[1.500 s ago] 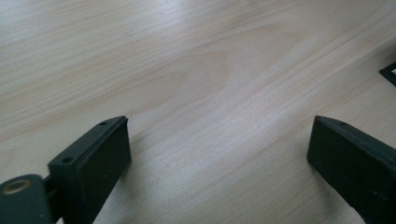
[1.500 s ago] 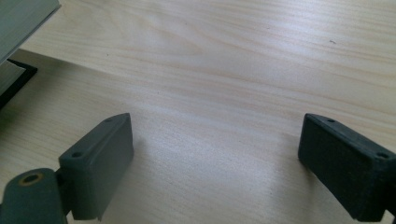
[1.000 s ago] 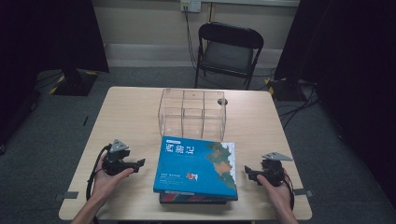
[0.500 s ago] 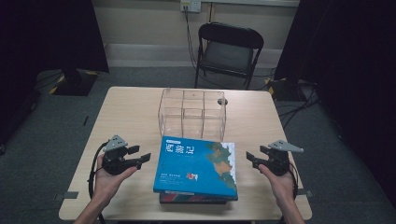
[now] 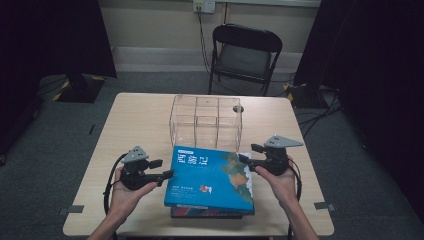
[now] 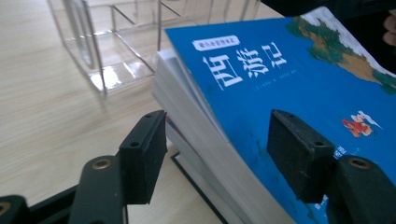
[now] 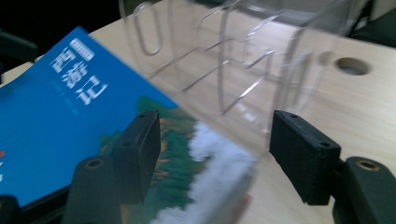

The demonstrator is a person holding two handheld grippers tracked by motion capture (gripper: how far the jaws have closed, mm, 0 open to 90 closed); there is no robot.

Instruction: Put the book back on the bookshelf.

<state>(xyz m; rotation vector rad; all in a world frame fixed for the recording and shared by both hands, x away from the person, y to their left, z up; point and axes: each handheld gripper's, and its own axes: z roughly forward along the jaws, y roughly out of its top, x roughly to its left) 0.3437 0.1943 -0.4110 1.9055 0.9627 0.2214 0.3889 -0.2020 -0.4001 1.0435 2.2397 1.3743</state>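
A blue book [image 5: 210, 180] is shown lying on top of a stack near the table's [image 5: 135, 120] 6 o'clock edge; the darker book [image 5: 210, 213] beneath is mostly covered, only its near edge being visible. The left gripper [image 5: 167, 176] is held at the book's 9 o'clock side, its jaws having just been closing; they stand apart astride the book's corner, without pressing it. The right gripper [image 5: 243, 160] is held at 3 o'clock, jaws likewise parted about the opposite corner, which is blurred in the right gripper view. At 12 o'clock from the book a clear rack [image 5: 206, 123] stands, its dividers being hard to trace. A chair [image 5: 243, 55] is seen beyond.
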